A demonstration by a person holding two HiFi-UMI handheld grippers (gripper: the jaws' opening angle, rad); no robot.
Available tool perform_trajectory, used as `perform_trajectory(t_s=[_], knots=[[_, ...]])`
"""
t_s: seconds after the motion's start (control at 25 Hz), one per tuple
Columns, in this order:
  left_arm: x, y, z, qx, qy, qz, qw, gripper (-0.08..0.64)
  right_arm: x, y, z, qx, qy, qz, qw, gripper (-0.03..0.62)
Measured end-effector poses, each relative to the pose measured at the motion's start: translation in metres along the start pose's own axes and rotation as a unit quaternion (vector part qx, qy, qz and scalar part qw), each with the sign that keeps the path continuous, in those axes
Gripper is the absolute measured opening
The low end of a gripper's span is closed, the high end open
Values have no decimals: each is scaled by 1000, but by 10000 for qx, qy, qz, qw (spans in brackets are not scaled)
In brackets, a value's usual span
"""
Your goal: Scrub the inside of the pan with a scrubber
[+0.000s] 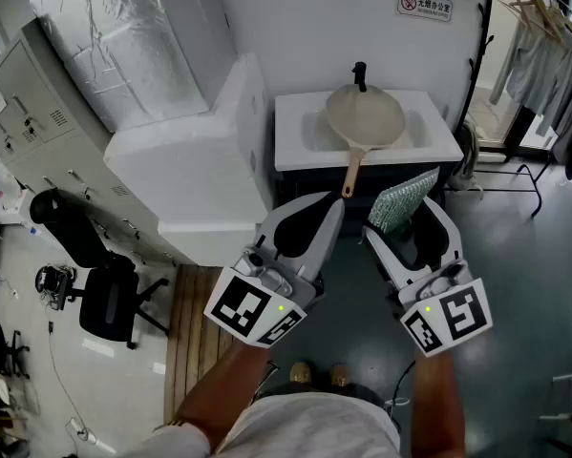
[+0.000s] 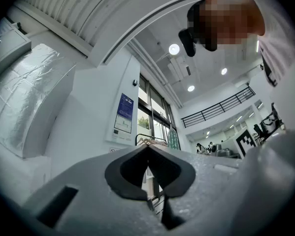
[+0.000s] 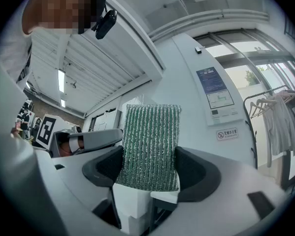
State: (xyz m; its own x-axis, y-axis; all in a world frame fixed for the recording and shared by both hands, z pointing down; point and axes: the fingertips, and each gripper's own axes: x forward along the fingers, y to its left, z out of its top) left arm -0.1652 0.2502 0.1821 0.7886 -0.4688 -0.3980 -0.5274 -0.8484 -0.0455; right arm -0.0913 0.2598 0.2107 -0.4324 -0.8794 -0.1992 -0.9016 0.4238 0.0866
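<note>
Head view, looking steeply down. A beige pan (image 1: 365,114) rests across a white sink (image 1: 295,146) at twelve o'clock, ahead of the person. Its bowl faces up and its long handle points back toward six o'clock. A black tap (image 1: 360,74) stands just behind the pan. Both grippers are held in front of the body, well short of the sink. The left gripper (image 1: 331,204) is at seven o'clock from the pan, its jaws pressed together with nothing between them. Its tip lies just beside the end of the pan handle in the picture. The right gripper (image 1: 400,218) is at five o'clock from the pan and clamps a green scrubber (image 1: 403,201), which sticks up past its jaws. White foam blocks (image 1: 200,160) fill the ten o'clock area. A black office chair (image 1: 104,289) sits at eight o'clock. A clothes rack (image 1: 543,74) stands at two o'clock.

Left gripper view. The dark pads meet at their tips and hold nothing. The view tilts up at a white wall with a blue poster (image 2: 124,113) at eleven o'clock.

Right gripper view. The ribbed green scrubber stands upright at the centre, gripped on both sides by the dark pads. The pan cannot be seen here.
</note>
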Motion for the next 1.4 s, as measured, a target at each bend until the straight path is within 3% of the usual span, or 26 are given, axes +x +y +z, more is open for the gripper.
perform_trajectory(t_s=[0.68,1.4], knots=[[5,-2,-3,68,15,148,9999,15,-11,-16,8,79,-102,-13,9999,339],[45,-19,-29,312,145,446,9984,15,-25,-69,3,121,-168,256,9995,339]])
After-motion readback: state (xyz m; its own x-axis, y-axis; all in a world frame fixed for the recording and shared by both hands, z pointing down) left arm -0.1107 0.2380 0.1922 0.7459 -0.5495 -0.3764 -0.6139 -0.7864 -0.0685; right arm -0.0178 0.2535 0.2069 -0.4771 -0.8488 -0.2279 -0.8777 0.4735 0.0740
